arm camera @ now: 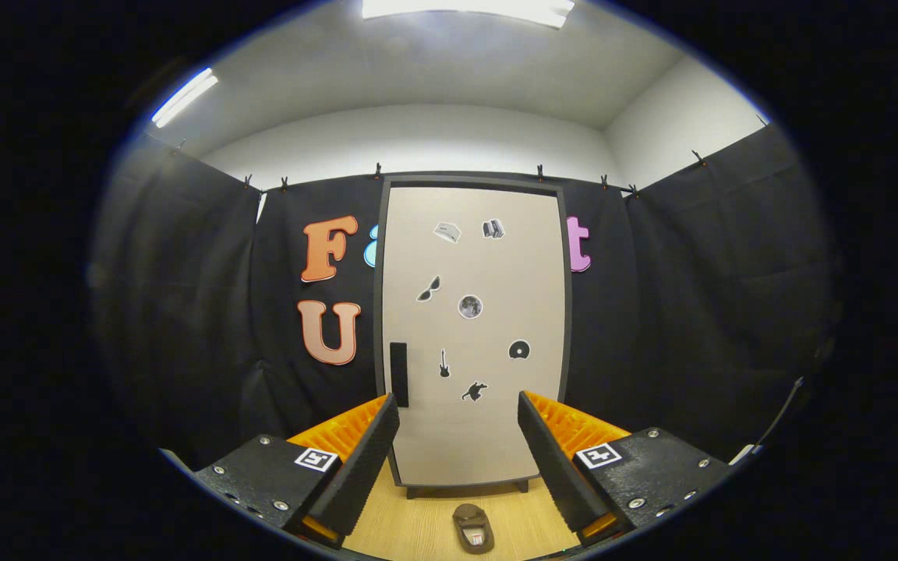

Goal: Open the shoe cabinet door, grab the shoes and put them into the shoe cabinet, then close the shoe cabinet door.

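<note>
The gripper [457, 460] faces the shoe cabinet [471, 335] with its fingers [359, 460] spread wide and nothing between them. Just past the left finger, a dark handle [398, 374] sits on the left edge of the cabinet door [480, 436], which is shut and carries several small stickers [470, 306]. The cabinet stands upright on short feet on a wooden floor [410, 522]. A single brown shoe [473, 527] lies on the floor between the fingers, in front of the cabinet and apart from it.
</note>
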The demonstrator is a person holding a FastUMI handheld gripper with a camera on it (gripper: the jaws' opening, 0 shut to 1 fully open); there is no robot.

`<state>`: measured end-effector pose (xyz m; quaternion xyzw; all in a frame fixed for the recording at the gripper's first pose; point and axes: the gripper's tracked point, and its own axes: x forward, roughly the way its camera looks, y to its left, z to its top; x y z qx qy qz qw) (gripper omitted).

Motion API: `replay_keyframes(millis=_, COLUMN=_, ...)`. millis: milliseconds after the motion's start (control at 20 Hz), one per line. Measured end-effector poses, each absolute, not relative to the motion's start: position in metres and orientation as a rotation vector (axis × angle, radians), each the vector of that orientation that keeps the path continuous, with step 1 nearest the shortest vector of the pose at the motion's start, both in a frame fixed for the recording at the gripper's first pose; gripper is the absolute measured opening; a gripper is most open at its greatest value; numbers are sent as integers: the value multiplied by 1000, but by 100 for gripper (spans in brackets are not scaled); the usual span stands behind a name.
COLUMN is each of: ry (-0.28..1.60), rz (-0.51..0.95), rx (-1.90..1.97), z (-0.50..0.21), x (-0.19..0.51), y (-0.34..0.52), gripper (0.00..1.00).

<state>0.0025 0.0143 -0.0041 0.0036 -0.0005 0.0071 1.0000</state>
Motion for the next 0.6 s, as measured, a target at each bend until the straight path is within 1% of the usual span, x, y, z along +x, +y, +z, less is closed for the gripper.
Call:
replay_keyframes(millis=350, ry=0, rz=14, rx=25, z=-8, x=15, y=39, gripper=95)
replay_keyframes(millis=500, ry=-7, rz=2, rx=20, z=-11, x=22, y=49, gripper=92)
replay_keyframes(millis=600, ry=1, rz=-2, rx=15, z=-15, x=26, y=59, gripper=92)
